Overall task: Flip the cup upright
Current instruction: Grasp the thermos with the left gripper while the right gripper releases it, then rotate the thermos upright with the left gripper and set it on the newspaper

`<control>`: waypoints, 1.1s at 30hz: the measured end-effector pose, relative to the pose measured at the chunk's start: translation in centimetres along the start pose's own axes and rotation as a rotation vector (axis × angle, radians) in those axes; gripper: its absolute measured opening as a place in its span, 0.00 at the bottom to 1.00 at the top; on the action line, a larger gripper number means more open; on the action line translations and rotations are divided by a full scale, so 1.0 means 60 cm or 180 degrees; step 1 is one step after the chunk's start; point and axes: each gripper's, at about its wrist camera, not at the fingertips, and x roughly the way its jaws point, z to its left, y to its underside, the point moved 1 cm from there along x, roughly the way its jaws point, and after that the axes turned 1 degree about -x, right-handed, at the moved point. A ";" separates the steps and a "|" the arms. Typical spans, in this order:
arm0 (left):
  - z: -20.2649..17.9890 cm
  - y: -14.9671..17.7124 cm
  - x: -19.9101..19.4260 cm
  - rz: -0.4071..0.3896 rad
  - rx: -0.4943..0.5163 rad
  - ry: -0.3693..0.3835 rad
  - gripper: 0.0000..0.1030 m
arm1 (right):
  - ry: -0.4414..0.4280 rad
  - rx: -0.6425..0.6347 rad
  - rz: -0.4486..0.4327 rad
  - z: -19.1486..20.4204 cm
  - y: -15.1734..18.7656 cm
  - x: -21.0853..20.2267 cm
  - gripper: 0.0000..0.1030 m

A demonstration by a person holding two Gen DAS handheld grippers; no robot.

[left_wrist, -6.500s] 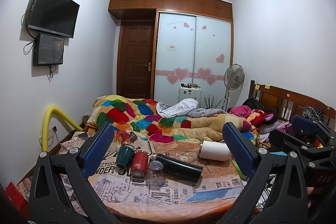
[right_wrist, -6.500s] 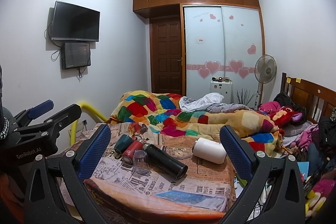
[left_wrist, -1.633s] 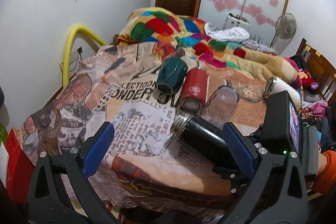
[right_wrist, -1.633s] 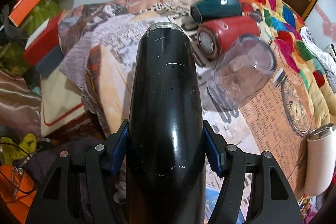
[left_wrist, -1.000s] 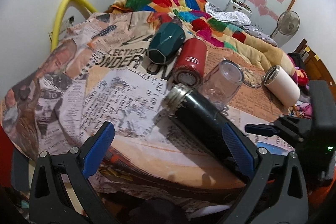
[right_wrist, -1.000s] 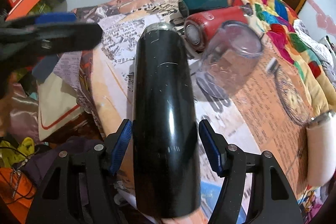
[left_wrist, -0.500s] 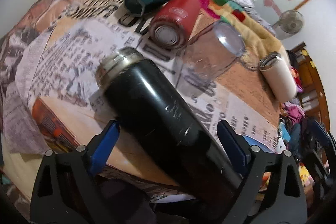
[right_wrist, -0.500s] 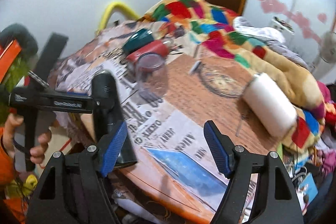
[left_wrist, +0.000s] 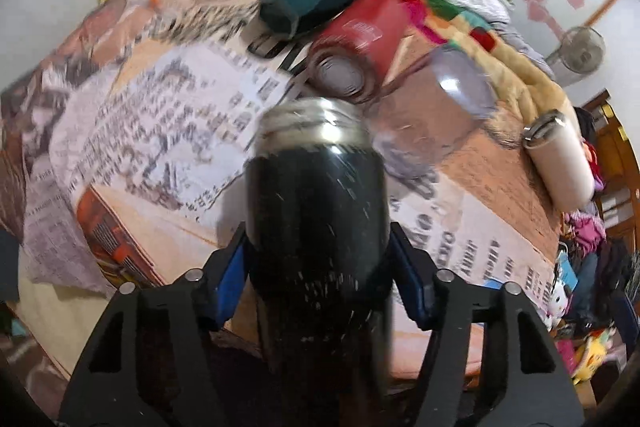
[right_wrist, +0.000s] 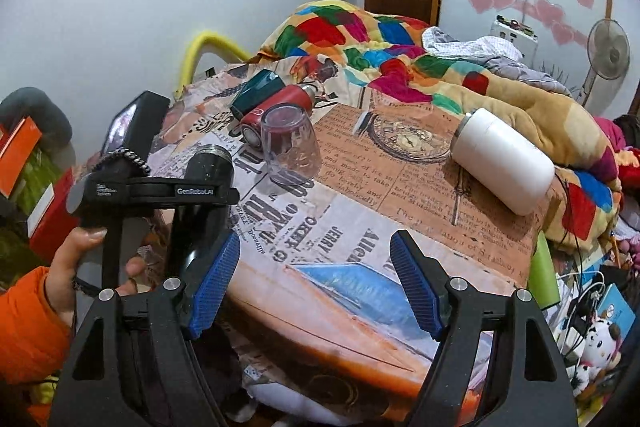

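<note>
The left claw (left_wrist: 320,267) is closed on the tall black cylindrical metal flask with a silver threaded neck (left_wrist: 318,219); both blue pads (left_wrist: 230,275) press against the flask body, with the silver neck pointing away from the camera. In the right wrist view the flask (right_wrist: 200,215) stands close to upright at the near left edge of the newspaper-print covered bench (right_wrist: 360,267), held there by the left claw (right_wrist: 176,191). The right claw (right_wrist: 316,283) is spread wide and holds nothing, hovering over the near bench edge. Beyond the flask, a clear glass tumbler (right_wrist: 290,151) stands mouth down. A red cylindrical cup (right_wrist: 276,109) and a dark green faceted cup (right_wrist: 256,93) lie on their sides just behind it. A white cylindrical cup with a silver rim (right_wrist: 506,163) lies on its side, well apart to the right.
</note>
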 end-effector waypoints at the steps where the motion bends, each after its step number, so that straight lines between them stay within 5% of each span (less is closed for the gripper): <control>1: -0.012 0.003 -0.014 -0.0076 0.0132 -0.0057 0.62 | 0.0023 0.0009 -0.0011 -0.001 0.001 -0.001 0.73; 10: -0.093 0.036 -0.157 -0.0822 0.0995 -0.0079 0.62 | 0.0083 0.0076 -0.0089 -0.009 -0.001 -0.015 0.73; 16: -0.145 0.031 -0.207 -0.1110 0.1289 0.0082 0.62 | 0.0134 0.0124 -0.0187 -0.022 -0.008 -0.029 0.73; 26: -0.221 -0.019 -0.171 -0.1230 0.1525 0.0189 0.62 | 0.0273 0.0274 -0.0303 -0.064 -0.023 -0.042 0.73; 33: -0.228 -0.016 -0.118 -0.1098 0.1589 0.0146 0.62 | 0.0307 0.0362 -0.0273 -0.086 -0.016 -0.039 0.73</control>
